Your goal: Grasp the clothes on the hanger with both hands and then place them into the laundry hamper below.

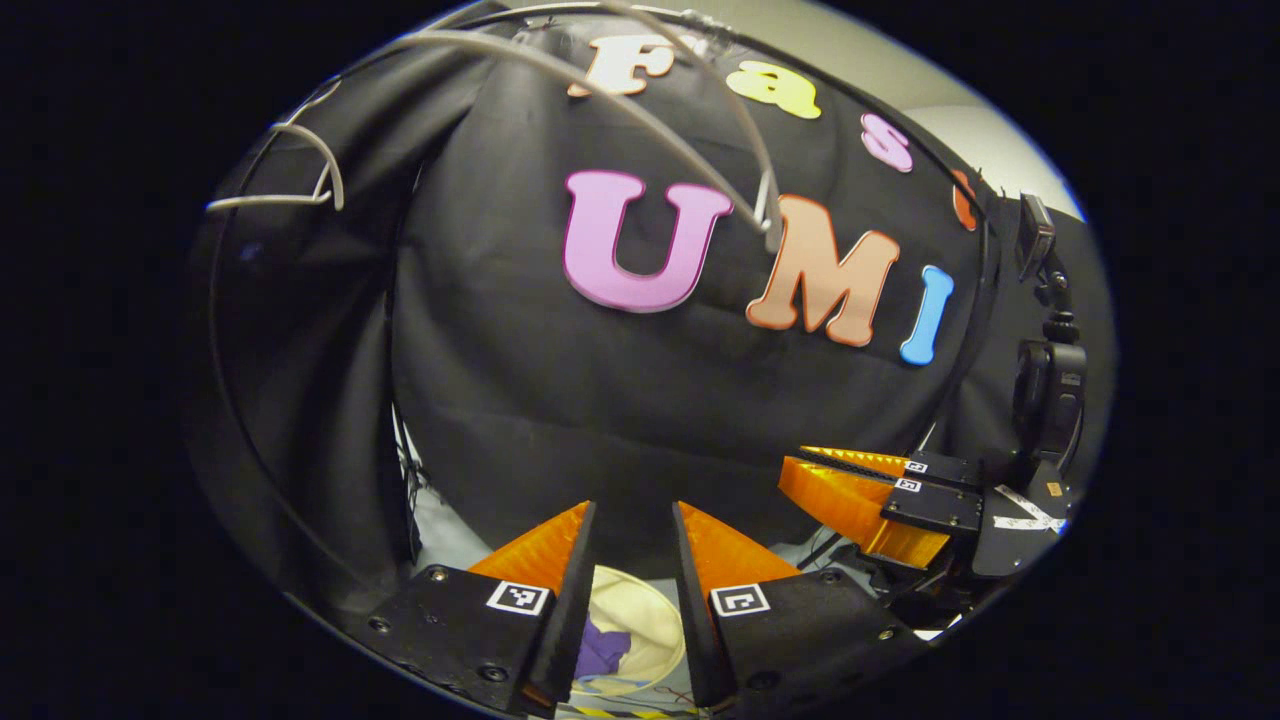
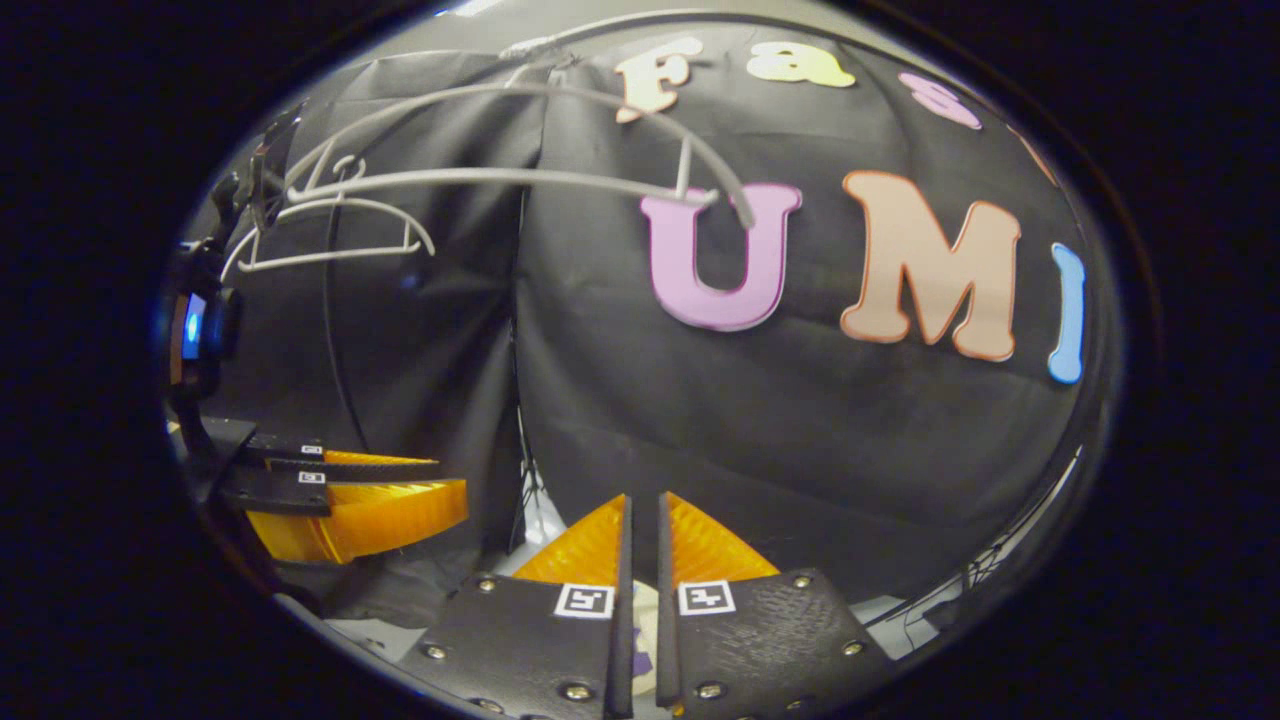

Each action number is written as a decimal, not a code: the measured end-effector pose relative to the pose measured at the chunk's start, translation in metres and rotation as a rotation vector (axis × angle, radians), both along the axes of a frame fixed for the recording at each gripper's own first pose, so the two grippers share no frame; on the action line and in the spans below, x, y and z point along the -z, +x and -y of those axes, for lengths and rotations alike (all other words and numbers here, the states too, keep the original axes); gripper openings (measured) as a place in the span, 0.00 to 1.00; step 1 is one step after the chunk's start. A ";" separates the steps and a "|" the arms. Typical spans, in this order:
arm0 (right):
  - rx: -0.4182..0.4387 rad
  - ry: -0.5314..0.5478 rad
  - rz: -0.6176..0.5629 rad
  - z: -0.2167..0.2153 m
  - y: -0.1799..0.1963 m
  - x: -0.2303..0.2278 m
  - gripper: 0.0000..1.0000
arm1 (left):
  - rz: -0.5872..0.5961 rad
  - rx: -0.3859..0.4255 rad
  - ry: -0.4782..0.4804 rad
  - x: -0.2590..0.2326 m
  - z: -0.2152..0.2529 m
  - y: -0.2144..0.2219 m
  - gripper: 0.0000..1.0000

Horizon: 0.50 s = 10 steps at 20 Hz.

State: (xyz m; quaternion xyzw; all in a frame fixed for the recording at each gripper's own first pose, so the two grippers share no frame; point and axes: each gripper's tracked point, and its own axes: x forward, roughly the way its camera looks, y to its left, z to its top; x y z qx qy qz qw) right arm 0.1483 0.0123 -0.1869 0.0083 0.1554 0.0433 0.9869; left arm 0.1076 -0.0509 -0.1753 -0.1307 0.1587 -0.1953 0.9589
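At six o'clock in the left gripper view, the cream and purple clothes (image 1: 620, 635) show as a slice between the jaws of the left gripper (image 1: 632, 520), the rest covered by them and cut off by the edge. In the right gripper view, the nearly closed right gripper (image 2: 640, 515) hides all but a sliver. The hanger (image 1: 560, 70) runs off at twelve o'clock.

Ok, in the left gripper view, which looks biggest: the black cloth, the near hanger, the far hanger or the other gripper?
1. Black cloth wall
2. Near hanger
3. Right gripper and far hanger: they look about alike, and the gripper is nearer the camera, so no ranking.
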 end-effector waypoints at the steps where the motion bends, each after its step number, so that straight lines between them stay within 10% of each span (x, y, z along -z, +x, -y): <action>1: 0.006 0.003 0.029 0.003 -0.001 -0.014 0.09 | 0.028 -0.003 -0.002 -0.013 0.000 -0.001 0.45; 10: 0.054 0.022 0.248 0.014 -0.036 -0.132 0.09 | 0.256 -0.041 -0.002 -0.121 0.001 -0.011 0.44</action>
